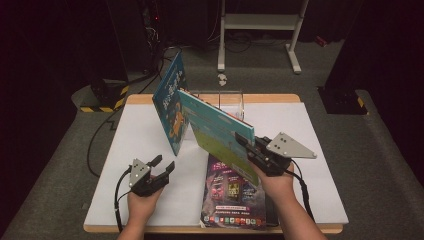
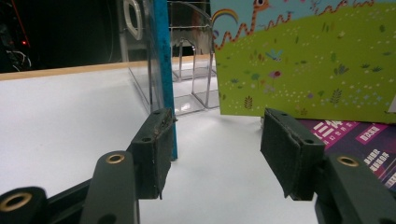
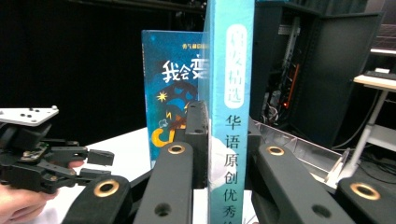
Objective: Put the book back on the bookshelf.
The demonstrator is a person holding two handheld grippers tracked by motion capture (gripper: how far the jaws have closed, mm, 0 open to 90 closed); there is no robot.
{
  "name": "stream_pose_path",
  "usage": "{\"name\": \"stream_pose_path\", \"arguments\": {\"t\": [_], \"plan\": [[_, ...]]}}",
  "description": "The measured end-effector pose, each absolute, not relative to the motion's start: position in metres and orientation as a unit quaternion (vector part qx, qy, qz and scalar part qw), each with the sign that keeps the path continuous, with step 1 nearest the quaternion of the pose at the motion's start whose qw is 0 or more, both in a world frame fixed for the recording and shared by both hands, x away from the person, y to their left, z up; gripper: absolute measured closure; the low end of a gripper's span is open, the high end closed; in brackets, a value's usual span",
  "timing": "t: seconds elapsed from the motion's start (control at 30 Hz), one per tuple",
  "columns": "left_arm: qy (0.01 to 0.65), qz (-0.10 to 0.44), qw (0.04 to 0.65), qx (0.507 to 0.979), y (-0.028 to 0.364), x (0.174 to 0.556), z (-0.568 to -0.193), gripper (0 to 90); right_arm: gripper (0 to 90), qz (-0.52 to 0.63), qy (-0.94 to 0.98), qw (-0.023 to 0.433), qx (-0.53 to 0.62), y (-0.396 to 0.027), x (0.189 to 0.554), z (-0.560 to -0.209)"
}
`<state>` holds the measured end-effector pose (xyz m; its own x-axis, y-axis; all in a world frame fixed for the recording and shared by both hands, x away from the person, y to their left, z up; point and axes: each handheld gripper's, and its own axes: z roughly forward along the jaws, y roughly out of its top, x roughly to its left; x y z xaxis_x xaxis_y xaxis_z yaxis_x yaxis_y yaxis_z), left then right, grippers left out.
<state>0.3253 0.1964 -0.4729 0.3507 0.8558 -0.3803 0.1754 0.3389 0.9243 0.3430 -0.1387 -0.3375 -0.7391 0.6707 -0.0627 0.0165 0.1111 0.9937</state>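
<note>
The teal-spined book (image 1: 220, 132) hangs tilted above the middle of the desk (image 1: 135, 145), its long axis running from the right gripper (image 1: 248, 145) up toward the far left, green cover facing the near edge. The right gripper clamps its near end, jaws pressed on both covers beside the spine. Just behind it a blue book (image 1: 171, 102) stands upright against the clear rack (image 1: 231, 100) at the far edge. A purple book (image 1: 232, 192) lies flat by the near edge. The left gripper (image 1: 162, 167), half open and empty, hovers near the near-left part of the desk.
</note>
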Motion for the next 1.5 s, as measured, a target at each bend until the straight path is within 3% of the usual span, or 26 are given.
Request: {"name": "stream_pose_path", "arguments": {"t": [0.37, 0.73, 1.5], "plan": [[0.509, 0.260, 0.647, 0.505, 0.199, 0.325, -0.473, 43.9, 80.3, 0.602, 0.705, 0.278, 0.251, -0.111, 0.346, -0.336], [0.511, 0.254, 0.645, 0.508, 0.197, 0.325, -0.474, 44.0, 75.7, 0.607, 0.702, 0.258, 0.270, -0.120, 0.350, -0.344], [0.513, 0.236, 0.645, 0.515, 0.195, 0.327, -0.475, 46.2, 75.0, 0.614, 0.701, 0.216, 0.293, -0.143, 0.325, -0.384]]}}
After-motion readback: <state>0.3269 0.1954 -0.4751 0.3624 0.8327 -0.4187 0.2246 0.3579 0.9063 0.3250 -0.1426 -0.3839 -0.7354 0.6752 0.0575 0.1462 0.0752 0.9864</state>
